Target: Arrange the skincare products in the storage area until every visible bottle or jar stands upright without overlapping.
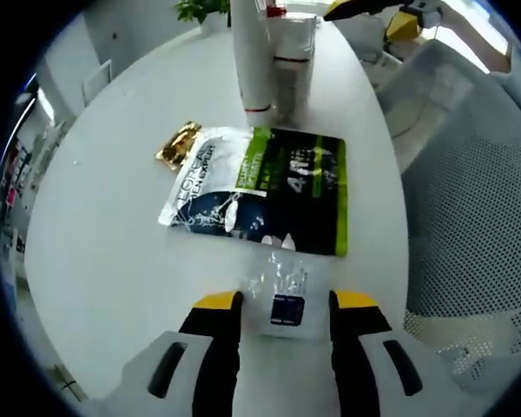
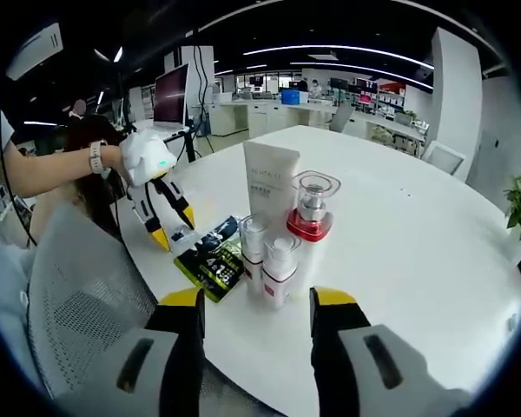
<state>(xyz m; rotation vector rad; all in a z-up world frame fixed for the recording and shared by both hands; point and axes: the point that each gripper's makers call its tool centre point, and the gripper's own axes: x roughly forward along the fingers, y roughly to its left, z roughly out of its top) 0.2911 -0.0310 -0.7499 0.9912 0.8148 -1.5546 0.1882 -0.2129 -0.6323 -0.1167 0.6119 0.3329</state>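
White table (image 1: 113,243) carries everything. Take the green-and-black sachet (image 1: 282,191) as your landmark: it lies flat, with a small clear packet (image 1: 282,287) just beside its near edge, between the spread jaws of your left gripper (image 1: 282,304), which grasps nothing. Beyond the sachet the upright products cluster (tall white tube (image 2: 271,187), red-collared pump bottle (image 2: 311,217), two small bottles (image 2: 269,261)). Your right gripper (image 2: 256,317) hangs released before them.
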